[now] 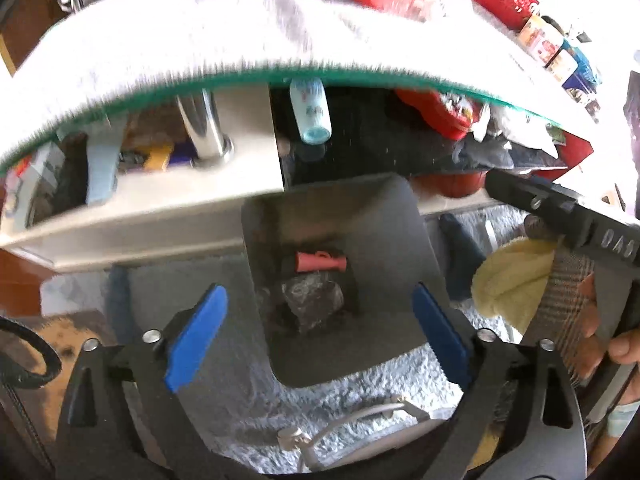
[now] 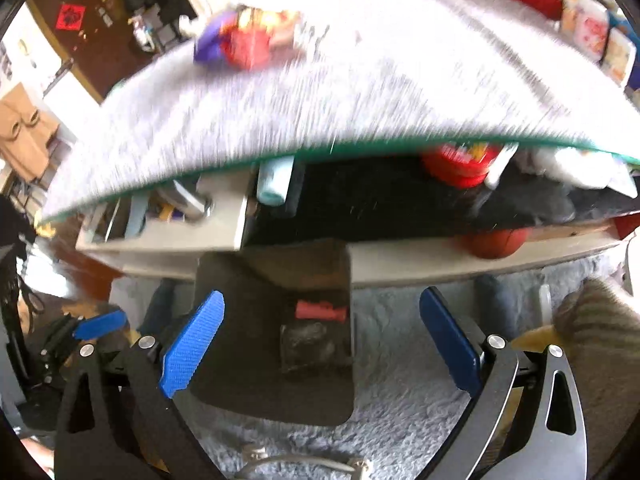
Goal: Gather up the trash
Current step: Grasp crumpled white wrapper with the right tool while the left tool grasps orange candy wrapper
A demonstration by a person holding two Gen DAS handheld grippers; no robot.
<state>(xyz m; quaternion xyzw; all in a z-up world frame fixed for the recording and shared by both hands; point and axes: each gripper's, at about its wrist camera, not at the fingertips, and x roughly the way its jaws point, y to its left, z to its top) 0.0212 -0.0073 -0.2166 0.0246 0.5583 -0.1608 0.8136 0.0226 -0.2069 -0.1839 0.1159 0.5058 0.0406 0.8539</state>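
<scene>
Two trash pieces (image 1: pixel 320 262) lie in the bin (image 1: pixel 384 216) below the open left claw (image 1: pixel 318 336).

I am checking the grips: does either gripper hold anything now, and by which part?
Nothing is held. The left gripper and the right gripper are both open and empty above the dark bin.

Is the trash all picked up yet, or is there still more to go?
Some is done: the dark bin on the floor already holds a pink tube and a crumpled clear wrapper. Nothing is in hand: the left gripper and right gripper both hang open and empty above it. Still left: bright snack wrappers on the grey table.
</scene>
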